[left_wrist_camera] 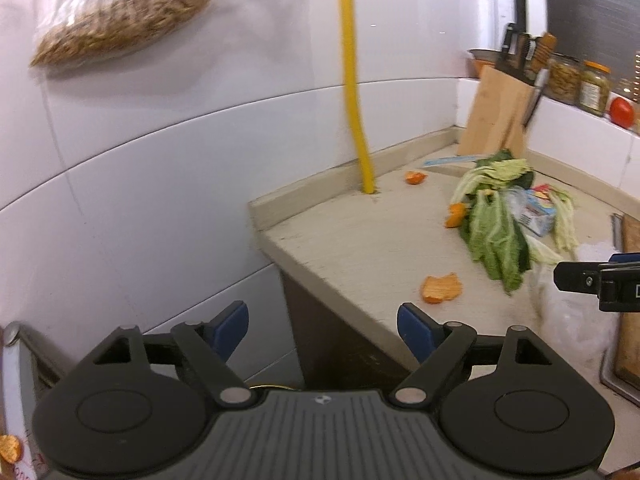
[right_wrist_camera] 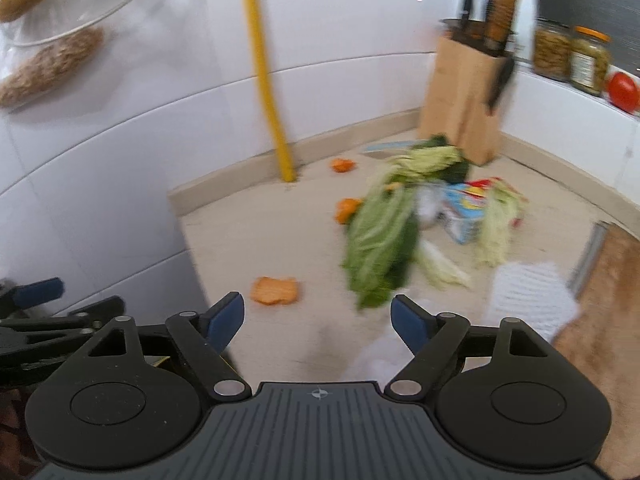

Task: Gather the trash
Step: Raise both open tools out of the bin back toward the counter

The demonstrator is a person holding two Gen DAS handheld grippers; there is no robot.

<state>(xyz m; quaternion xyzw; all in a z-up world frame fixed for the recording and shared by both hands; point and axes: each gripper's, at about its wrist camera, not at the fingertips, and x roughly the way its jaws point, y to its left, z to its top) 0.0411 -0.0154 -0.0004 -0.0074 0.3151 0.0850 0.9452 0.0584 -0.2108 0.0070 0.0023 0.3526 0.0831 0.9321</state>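
Note:
Trash lies on the beige counter (left_wrist_camera: 352, 232): green leafy scraps (left_wrist_camera: 496, 236) (right_wrist_camera: 384, 248), a crumpled blue carton (left_wrist_camera: 538, 212) (right_wrist_camera: 464, 212), and orange peel pieces (left_wrist_camera: 440, 289) (right_wrist_camera: 275, 290), (left_wrist_camera: 416, 177) (right_wrist_camera: 343, 165), (left_wrist_camera: 457, 215) (right_wrist_camera: 347, 209). My left gripper (left_wrist_camera: 322, 326) is open and empty, off the counter's left edge. My right gripper (right_wrist_camera: 318, 322) is open and empty, above the counter's near edge, just short of the leaves. Crumpled white paper (right_wrist_camera: 528, 296) lies to the right. Clear plastic (left_wrist_camera: 568, 316) lies near the front.
A yellow pipe (left_wrist_camera: 352, 80) rises from the counter's back. A wooden knife block (left_wrist_camera: 496, 116) stands in the corner, with jars (left_wrist_camera: 580, 80) and a tomato (left_wrist_camera: 622, 112) on the ledge. A wooden board (right_wrist_camera: 600, 280) lies right. A bagged loaf (left_wrist_camera: 120, 28) sits upper left.

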